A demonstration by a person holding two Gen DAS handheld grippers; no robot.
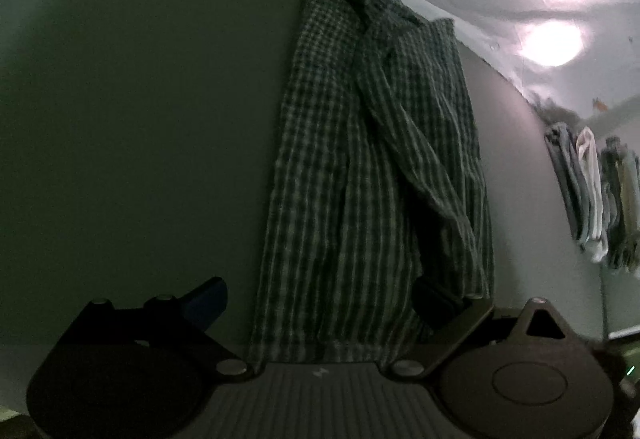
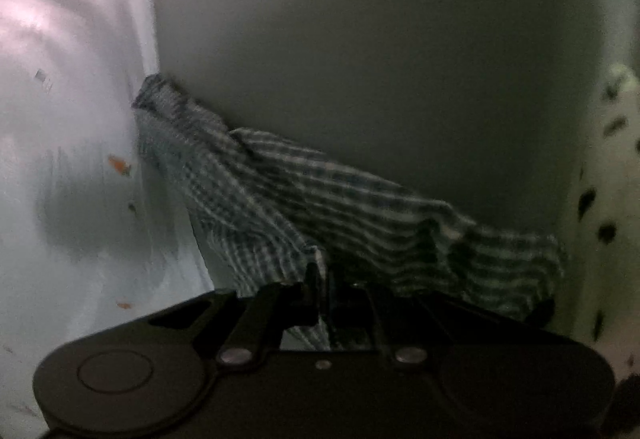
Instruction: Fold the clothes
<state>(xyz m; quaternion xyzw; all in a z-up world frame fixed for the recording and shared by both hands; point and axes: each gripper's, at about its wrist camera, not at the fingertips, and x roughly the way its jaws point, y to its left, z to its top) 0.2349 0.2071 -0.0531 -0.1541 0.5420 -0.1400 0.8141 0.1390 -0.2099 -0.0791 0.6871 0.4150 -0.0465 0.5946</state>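
While your left wrist camera looks along the length of the checked shirt [image 1: 360,159], it shows the garment lying in a long narrow band across the grey desk [image 1: 140,119], one sleeve folded diagonally over the body and the collar end reaching the far edge. Your left hand-held gripper [image 1: 320,303] has its fingers spread wide apart, the shirt's near hem running between them; the right-side finger [image 1: 436,299] touches or overlaps the cloth edge. Only this view shows a row of hanging clothes [image 1: 592,195] at the right. Your right wrist camera shows what the left cannot: your right hand-held gripper [image 2: 320,287] is pinched together on a fold of the shirt [image 2: 360,207], lifting that part off the desk [image 2: 360,59]. A spotted fabric [image 2: 608,199] fills its right edge.
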